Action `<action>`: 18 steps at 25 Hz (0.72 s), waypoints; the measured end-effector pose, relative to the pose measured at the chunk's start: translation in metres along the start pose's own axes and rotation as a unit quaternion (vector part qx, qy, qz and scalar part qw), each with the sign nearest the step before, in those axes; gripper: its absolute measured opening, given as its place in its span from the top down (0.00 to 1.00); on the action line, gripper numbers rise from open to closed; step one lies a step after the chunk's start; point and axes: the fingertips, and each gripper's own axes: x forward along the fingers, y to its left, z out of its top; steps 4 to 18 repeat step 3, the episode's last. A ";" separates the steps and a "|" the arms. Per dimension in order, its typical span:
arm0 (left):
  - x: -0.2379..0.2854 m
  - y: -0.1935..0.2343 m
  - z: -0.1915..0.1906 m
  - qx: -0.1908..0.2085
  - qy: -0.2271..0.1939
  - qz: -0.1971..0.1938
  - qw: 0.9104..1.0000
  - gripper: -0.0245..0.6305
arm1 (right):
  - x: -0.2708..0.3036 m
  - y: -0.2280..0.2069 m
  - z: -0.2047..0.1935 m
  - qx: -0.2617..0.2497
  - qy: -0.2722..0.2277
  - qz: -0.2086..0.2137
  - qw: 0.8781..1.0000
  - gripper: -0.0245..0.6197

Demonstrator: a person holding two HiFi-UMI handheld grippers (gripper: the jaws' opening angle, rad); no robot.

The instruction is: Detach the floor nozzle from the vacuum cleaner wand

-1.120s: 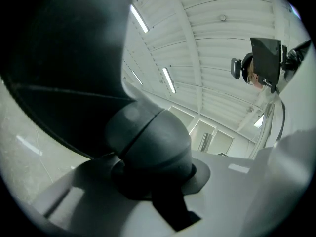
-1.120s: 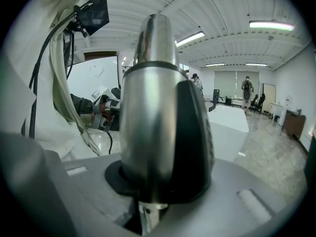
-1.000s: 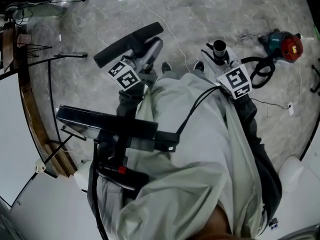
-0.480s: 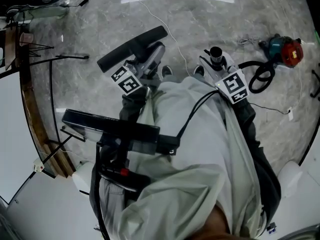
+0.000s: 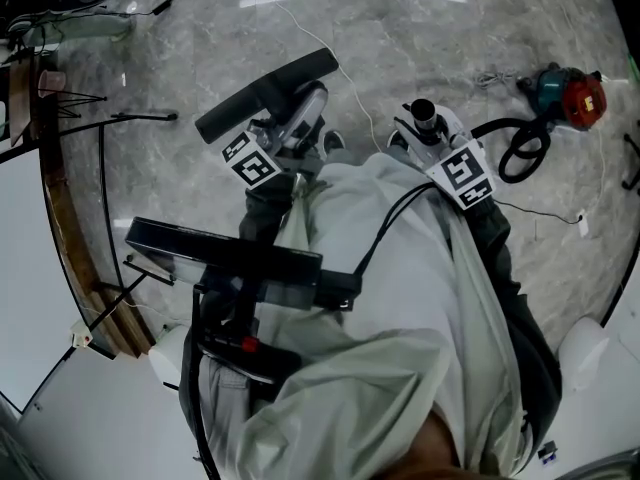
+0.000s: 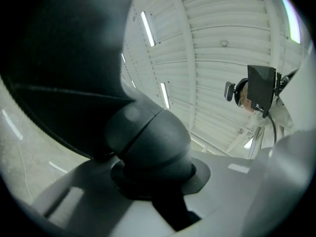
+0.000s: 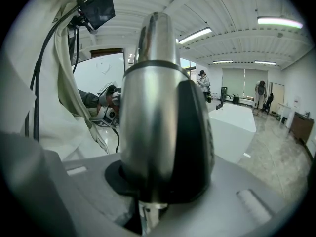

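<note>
Black plastic, the floor nozzle (image 5: 265,93) hangs above the grey marble floor (image 5: 420,38), its long bar slanting up to the right in the head view. The left gripper (image 5: 298,118) is clamped on it: in the left gripper view, the jaws press narrowly on the nozzle's rounded dark neck (image 6: 148,147). The right gripper (image 5: 425,133) is closed on the end of the wand (image 5: 424,110), a silver tube with a black side panel that stands upright between the jaws in the right gripper view. Nozzle and wand are apart, with floor showing between them. A red and teal machine (image 5: 568,93) lies on the floor further right.
</note>
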 end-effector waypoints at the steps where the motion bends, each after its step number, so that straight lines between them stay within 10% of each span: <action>1: 0.000 0.000 0.000 -0.003 -0.002 -0.002 1.000 0.85 | 0.000 0.001 -0.001 -0.001 0.001 0.001 1.000 0.81; 18: 0.000 -0.001 -0.001 -0.007 -0.005 -0.004 1.000 0.85 | 0.000 0.002 -0.002 -0.002 0.003 0.003 1.000 0.81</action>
